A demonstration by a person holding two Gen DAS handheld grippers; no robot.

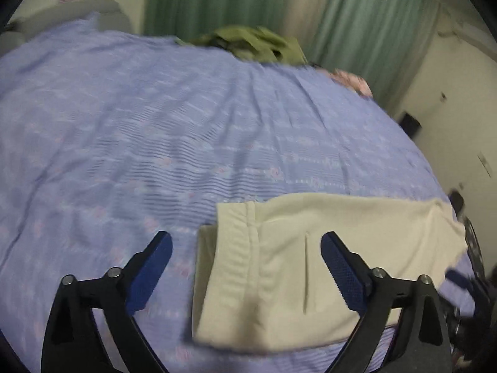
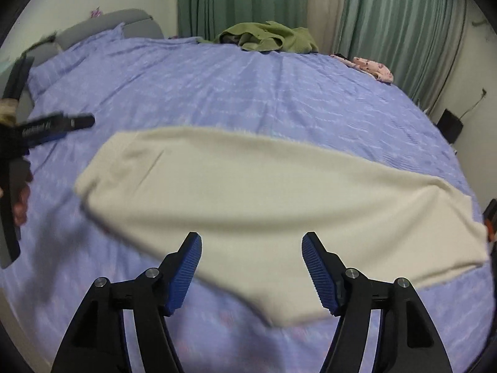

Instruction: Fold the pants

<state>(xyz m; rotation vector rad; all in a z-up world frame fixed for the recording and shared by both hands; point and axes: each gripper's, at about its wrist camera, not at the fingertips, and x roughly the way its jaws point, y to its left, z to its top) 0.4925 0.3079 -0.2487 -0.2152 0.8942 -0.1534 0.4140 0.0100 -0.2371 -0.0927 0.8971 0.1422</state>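
The bed (image 2: pixel 248 93), spread with a lilac-blue patterned sheet, filled nearly all of both views; behind it, across the top of the frame, hung green curtains (image 2: pixel 242 0) against a pale wall, with a grey headboard (image 2: pixel 102 25) at the upper left. The cream pants (image 2: pixel 248 192) lay flat on the sheet as a long folded band across the middle of the right wrist view, and in the lower right of the left wrist view, where a double-layered edge (image 1: pixel 236 248) showed at the waist end. A crumpled green garment (image 2: pixel 270 39) sat at the far edge, top centre, and a small pink cloth (image 2: pixel 372 68) to its right; a dark box (image 2: pixel 450 124) stood on the floor at the right edge. The right gripper (image 2: pixel 251 242) was spread wide with nothing between its fingers; the left gripper (image 1: pixel 247 242) likewise stood released, grasping nothing, above the pants. The likeliest trouble seemed to be the next grab: fingers closing on the top layer alone, or snagging the sheet beneath, would probably drag the fold askew; the soft, rumpled bedding might let the band slide or wrinkle; blur in both views left fine creases hard to judge.
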